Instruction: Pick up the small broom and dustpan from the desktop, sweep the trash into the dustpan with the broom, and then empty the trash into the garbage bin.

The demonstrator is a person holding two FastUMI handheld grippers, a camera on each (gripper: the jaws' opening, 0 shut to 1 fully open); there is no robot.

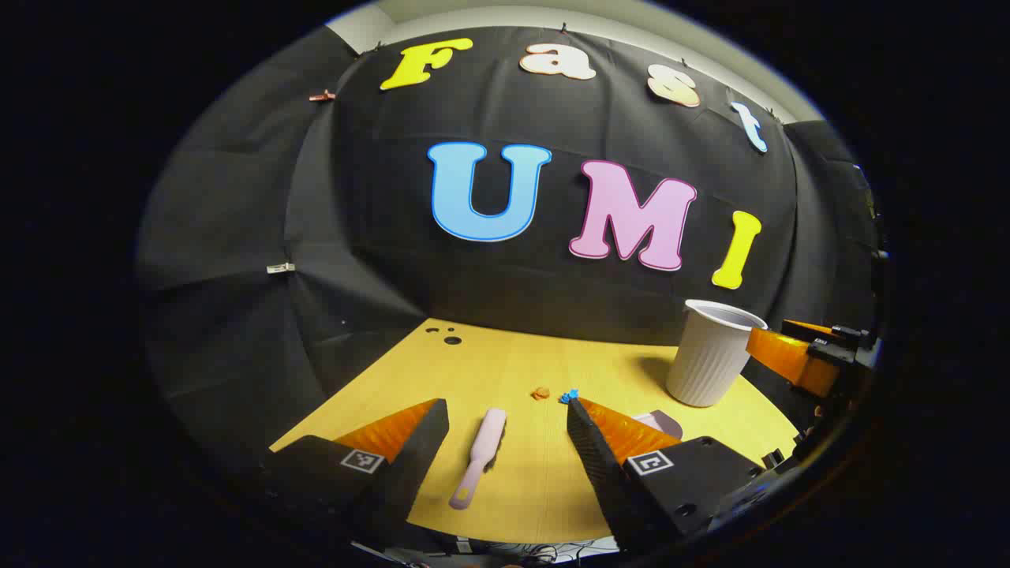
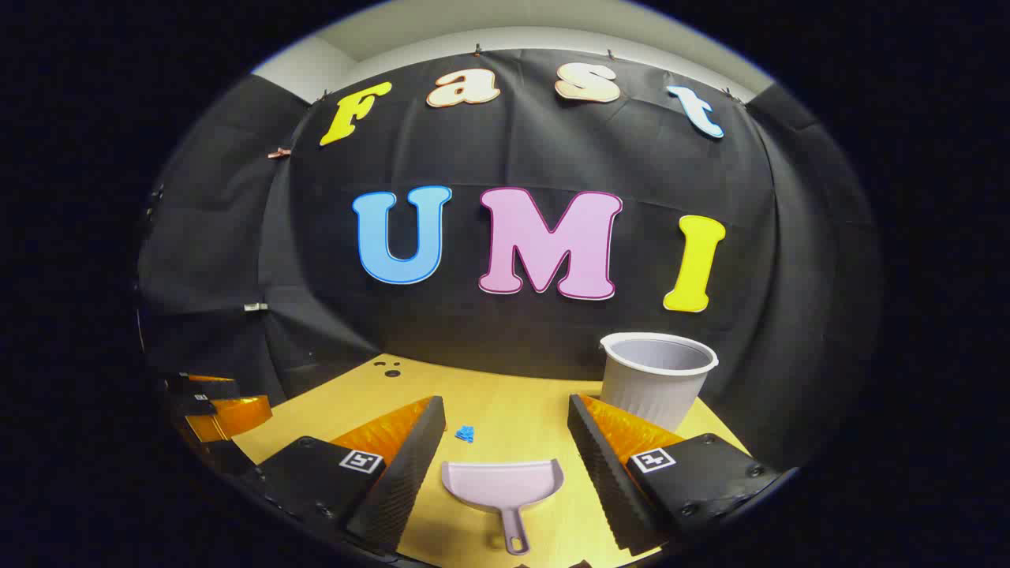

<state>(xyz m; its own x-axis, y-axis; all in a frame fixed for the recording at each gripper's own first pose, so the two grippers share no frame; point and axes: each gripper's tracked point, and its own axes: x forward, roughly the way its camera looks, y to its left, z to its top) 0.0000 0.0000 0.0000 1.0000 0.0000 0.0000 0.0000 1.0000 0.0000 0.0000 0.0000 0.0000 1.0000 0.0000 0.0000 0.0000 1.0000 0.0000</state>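
A small pink broom point(image 1: 479, 457) lies on the yellow desktop point(image 1: 505, 371), between the spread fingers of my left gripper point(image 1: 507, 410), which is open and holds nothing. Beyond it lie an orange scrap point(image 1: 540, 392) and a blue scrap point(image 1: 568, 395). The pink dustpan point(image 2: 505, 489) rests flat with its handle toward me, between the fingers of my right gripper point(image 2: 505, 406), also open and apart from it. The blue scrap point(image 2: 465, 432) sits just past the pan. A corner of the dustpan point(image 1: 661, 424) peeks out behind my left gripper's right finger.
A ribbed white cup-shaped bin point(image 1: 712, 353) stands upright at the back right of the desktop point(image 2: 513, 410), also the bin point(image 2: 656, 377) close behind my right finger. The other gripper point(image 1: 805, 355) shows at the right edge. Two small holes point(image 1: 450, 338) mark the far left corner.
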